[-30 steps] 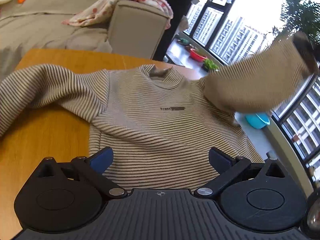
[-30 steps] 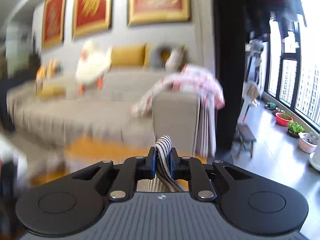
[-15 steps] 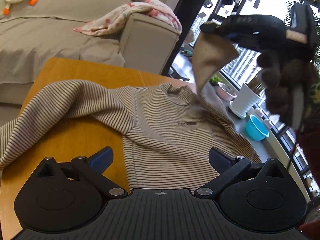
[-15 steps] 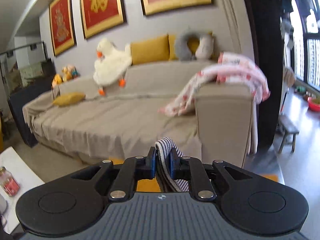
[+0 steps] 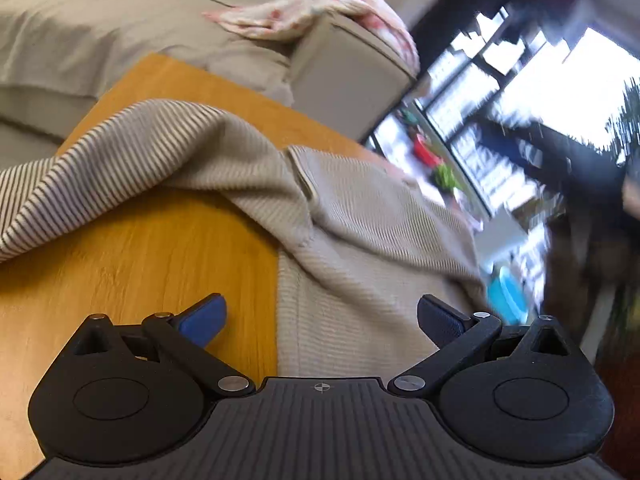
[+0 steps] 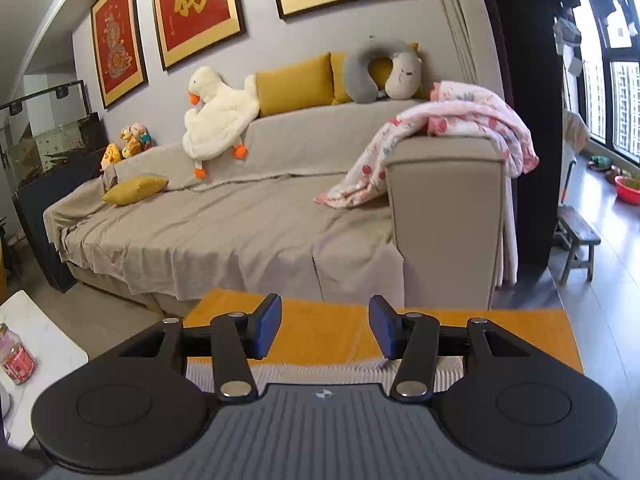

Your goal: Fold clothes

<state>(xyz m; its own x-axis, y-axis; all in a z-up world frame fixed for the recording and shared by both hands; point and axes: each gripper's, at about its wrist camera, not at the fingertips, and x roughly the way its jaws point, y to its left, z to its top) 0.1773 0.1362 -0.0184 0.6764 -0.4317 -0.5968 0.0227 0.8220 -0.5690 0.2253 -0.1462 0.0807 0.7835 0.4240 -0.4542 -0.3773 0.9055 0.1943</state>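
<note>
Half a second ago the right gripper (image 6: 325,330) pinched a fold of the striped shirt (image 5: 360,240) and held that sleeve up in the air; now its jaws stand spread with nothing between them, and the sleeve lies folded across the shirt's body.

Left wrist view: the left gripper (image 5: 322,318) hovers low over the near edge of the shirt, jaws spread wide, holding nothing — one blue pad over bare table (image 5: 132,256), the other over cloth. The shirt lies on the table, its other sleeve stretched out toward the left and trailing past the frame edge. Beyond the table are the sofa (image 5: 120,28) and a pink blanket (image 5: 304,16) over its armrest. By the window, blurred, sit a red basin (image 5: 426,151) and a blue one (image 5: 510,298); their contents cannot be made out.

Right wrist view: only a strip of the shirt (image 6: 320,374) shows, just under the gripper, on the table (image 6: 320,328). Past it, the sofa (image 6: 240,232) carries a plush goose (image 6: 218,114), yellow cushions and the blanket (image 6: 440,136). A jar (image 6: 16,354) stands on a white surface at left — red inside.
</note>
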